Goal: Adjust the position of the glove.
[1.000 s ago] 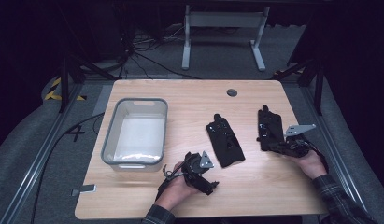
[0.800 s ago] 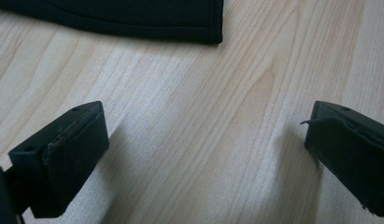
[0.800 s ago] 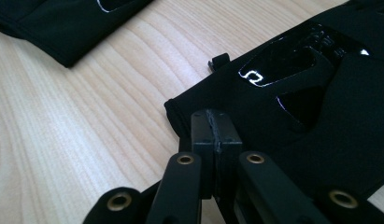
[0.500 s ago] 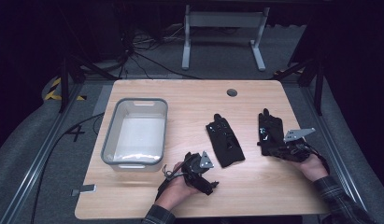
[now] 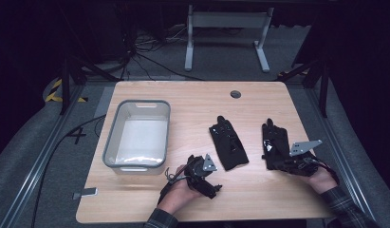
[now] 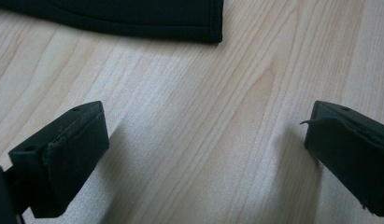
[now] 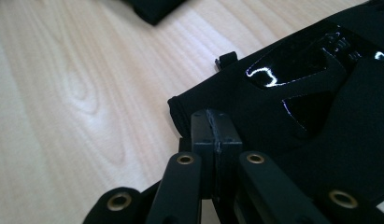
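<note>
Right hand-held gripper (image 7: 216, 133) pinched shut at cuff of right glove (image 5: 277, 147); left hand-held gripper (image 6: 203, 149) spread, idle. Next: glove to be carried toward bin (image 5: 113, 142).

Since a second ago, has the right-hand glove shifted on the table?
Yes. The right glove, pinched by the right gripper, slid toward the table's near edge.

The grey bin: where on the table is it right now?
In the high view the grey bin sits on the table's left half, left of the nearer black glove.
</note>
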`<state>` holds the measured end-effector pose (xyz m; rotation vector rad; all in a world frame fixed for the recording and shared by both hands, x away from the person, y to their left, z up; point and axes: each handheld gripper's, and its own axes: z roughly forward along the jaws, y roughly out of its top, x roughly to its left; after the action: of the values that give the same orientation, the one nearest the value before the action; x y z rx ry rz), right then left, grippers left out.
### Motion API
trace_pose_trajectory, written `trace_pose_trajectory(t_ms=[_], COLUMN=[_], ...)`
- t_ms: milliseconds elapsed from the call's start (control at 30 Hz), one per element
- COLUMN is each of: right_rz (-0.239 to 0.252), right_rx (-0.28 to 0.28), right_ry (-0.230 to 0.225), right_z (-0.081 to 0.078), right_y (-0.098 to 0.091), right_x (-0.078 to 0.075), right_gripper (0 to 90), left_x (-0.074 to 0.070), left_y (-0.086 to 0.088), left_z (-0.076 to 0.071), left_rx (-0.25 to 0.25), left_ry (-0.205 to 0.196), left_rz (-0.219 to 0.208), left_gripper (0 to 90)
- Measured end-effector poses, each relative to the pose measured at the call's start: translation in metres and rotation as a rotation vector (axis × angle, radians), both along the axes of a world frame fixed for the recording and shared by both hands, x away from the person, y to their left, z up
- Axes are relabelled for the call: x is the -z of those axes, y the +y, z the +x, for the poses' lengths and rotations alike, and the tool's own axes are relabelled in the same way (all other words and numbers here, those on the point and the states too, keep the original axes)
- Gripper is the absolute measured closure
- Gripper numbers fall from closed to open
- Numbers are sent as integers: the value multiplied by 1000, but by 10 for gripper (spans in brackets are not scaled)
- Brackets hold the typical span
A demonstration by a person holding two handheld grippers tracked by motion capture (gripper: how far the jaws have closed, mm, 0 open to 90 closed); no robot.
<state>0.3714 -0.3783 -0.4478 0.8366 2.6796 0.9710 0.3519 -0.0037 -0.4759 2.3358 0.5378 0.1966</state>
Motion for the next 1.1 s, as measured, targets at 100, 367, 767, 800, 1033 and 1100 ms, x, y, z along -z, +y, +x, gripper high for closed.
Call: trace_pose_trajectory(t_ms=[100, 367, 767, 800, 1033, 1100], right_rz=[1, 7, 63, 64, 60, 55], right_rx=[-14, -54, 18, 30, 102, 118], right_ry=[4, 19, -50, -55, -65, -67], right_z=[-7, -25, -11, -6, 23, 30], right_y=[0, 2, -9, -10, -16, -16], right_x=[0, 0, -13, -14, -15, -13], right_gripper=[900, 900, 900, 900, 900, 900], left_x=[0, 0, 0, 0, 0, 0], left_y=[0, 0, 0, 0, 0, 0], left_z=[0, 0, 0, 0, 0, 0], left_rx=[0, 0, 0, 0, 0, -1], left_ry=[0, 0, 1, 0, 1, 1], left_rz=[0, 0, 0, 0, -2, -1], left_gripper=[0, 0, 0, 0, 0, 0])
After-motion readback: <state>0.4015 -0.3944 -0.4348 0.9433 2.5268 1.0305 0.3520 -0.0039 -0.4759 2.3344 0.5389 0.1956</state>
